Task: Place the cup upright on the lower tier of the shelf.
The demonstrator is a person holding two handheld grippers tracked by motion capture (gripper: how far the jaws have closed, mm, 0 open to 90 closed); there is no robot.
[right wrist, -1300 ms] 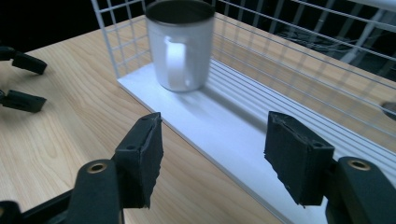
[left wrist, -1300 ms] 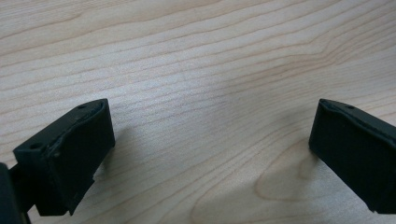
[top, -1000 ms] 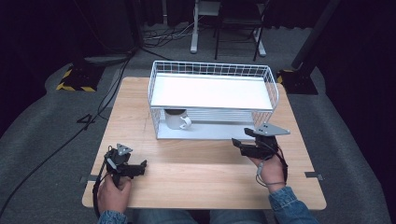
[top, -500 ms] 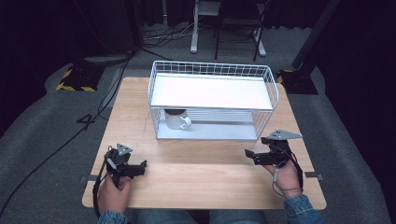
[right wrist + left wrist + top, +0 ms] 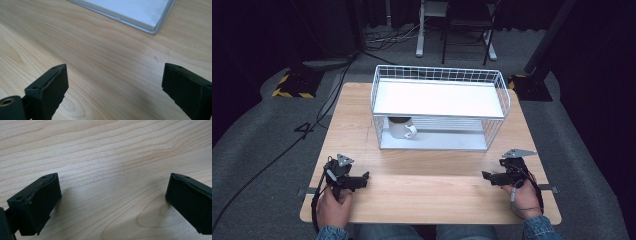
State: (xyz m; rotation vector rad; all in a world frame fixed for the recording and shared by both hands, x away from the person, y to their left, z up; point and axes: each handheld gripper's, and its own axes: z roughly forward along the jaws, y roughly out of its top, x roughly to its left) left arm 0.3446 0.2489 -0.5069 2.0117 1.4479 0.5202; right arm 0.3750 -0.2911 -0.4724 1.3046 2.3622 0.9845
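Two grippers rest low on the desk (image 5: 432, 180) in the high view, one in each of the person's hands. One left gripper (image 5: 362, 177) sits near the front left corner, its jaws pointing toward the middle of the desk; from this view I cannot tell how far apart they stand. One right gripper (image 5: 486, 176) sits near the front right corner, jaws pointing inward too, with a grey three-cornered plate on top. One white wire rack (image 5: 439, 75) with two levels stands toward the back edge, centred between the side edges. One white mug (image 5: 402, 128) stands on the rack's lower level, at its left end, under the upper shelf, handle turned to the right.

From the left gripper view, the left gripper (image 5: 112, 195) has its two black jaws spread wide, nothing between them but bare wood grain.

From the right gripper view, the right gripper (image 5: 113, 82) likewise has its two jaws spread wide and holding nothing. Beyond them, one corner of the rack's white base tray (image 5: 140, 12) lies on the wood, well apart from the jaws.
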